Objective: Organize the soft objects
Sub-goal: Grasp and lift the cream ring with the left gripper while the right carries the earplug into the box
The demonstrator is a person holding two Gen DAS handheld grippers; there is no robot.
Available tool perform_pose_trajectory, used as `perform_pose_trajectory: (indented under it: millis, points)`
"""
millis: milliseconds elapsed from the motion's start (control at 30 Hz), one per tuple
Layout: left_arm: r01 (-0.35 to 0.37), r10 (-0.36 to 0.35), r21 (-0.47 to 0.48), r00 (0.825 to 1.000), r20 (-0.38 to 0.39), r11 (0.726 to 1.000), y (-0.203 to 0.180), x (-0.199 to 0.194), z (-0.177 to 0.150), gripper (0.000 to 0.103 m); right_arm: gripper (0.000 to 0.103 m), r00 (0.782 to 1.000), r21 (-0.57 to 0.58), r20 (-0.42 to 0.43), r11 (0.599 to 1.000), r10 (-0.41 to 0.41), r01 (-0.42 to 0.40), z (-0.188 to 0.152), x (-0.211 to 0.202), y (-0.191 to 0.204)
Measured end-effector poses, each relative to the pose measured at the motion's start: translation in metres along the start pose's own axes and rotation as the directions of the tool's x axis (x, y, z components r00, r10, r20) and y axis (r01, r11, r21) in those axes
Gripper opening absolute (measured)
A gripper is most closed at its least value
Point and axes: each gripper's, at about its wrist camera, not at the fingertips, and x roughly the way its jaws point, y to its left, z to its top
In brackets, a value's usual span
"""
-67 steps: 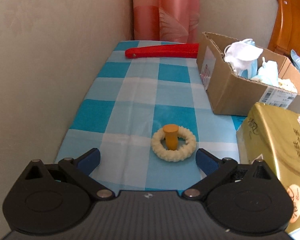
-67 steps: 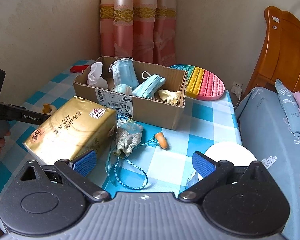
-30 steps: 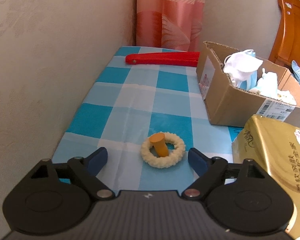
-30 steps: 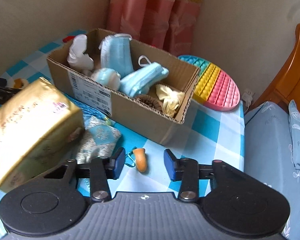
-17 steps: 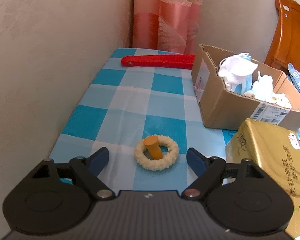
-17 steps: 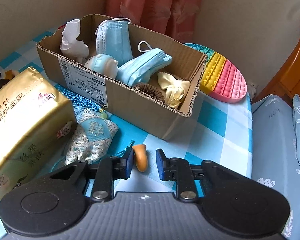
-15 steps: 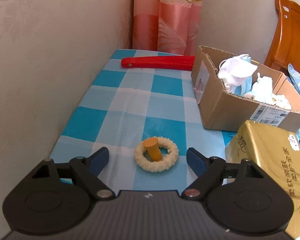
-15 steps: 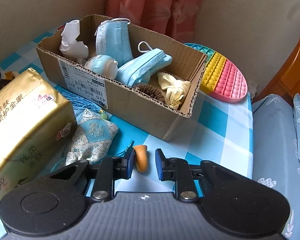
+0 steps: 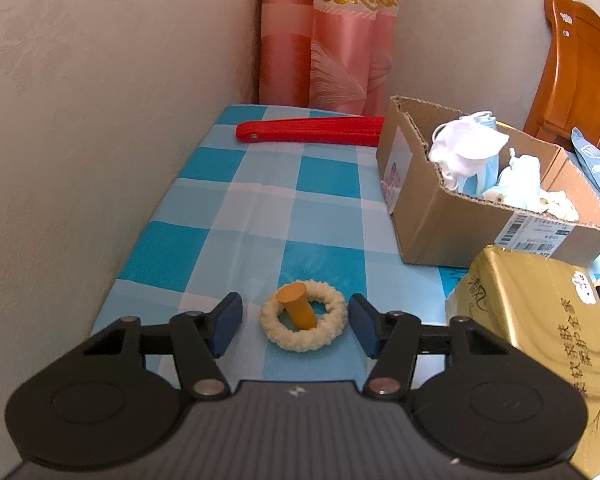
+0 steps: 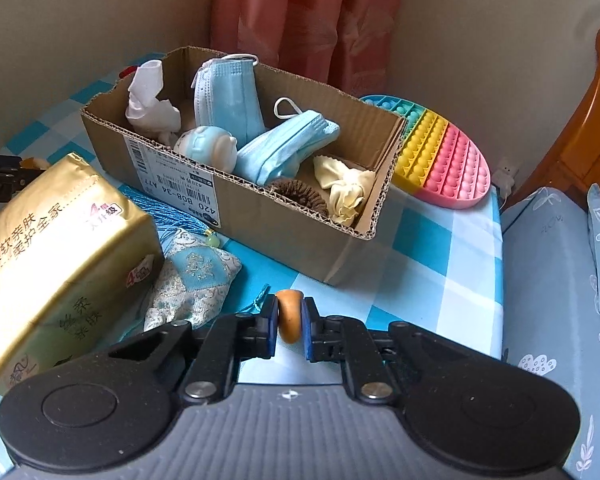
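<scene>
My right gripper (image 10: pixel 289 322) is shut on an orange foam earplug (image 10: pixel 288 314), held low over the checked tablecloth just in front of the cardboard box (image 10: pixel 260 216). The box holds blue face masks (image 10: pixel 276 152), a white tissue (image 10: pixel 150 100), a brown scrunchie and a cream cloth. My left gripper (image 9: pixel 294 324) is open, its fingers on either side of a cream fuzzy hair ring (image 9: pixel 304 326) with a second orange earplug (image 9: pixel 296 308) standing in it. The box also shows in the left wrist view (image 9: pixel 452 216).
A gold tissue pack (image 10: pixel 48 256) and a patterned blue sachet (image 10: pixel 192 280) with tassel lie left of my right gripper. A rainbow pop-it mat (image 10: pixel 440 152) lies behind the box. A red folded fan (image 9: pixel 312 132) lies by the curtain. A wall runs along the left; a bed is at right.
My right gripper has closed onto the orange earplug and moved in on it. My left gripper has narrowed around the hair ring while staying open.
</scene>
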Motion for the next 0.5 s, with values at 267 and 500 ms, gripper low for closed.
perform_pose_trajectory:
  millis: [267, 500]
  points:
    - [0.008, -0.008, -0.003, 1.000, 0.002, 1.000, -0.002, -0.002, 0.000, 0.035, 0.015, 1.000, 0.003, 0.001, 1.000, -0.001, 0.001, -0.002, -0.003, 0.002]
    - [0.023, -0.024, 0.016, 1.000, 0.020, 1.000, -0.002, -0.015, 0.004, 0.035, 0.015, 1.000, 0.000, 0.015, 1.000, 0.002, -0.002, -0.001, -0.012, 0.003]
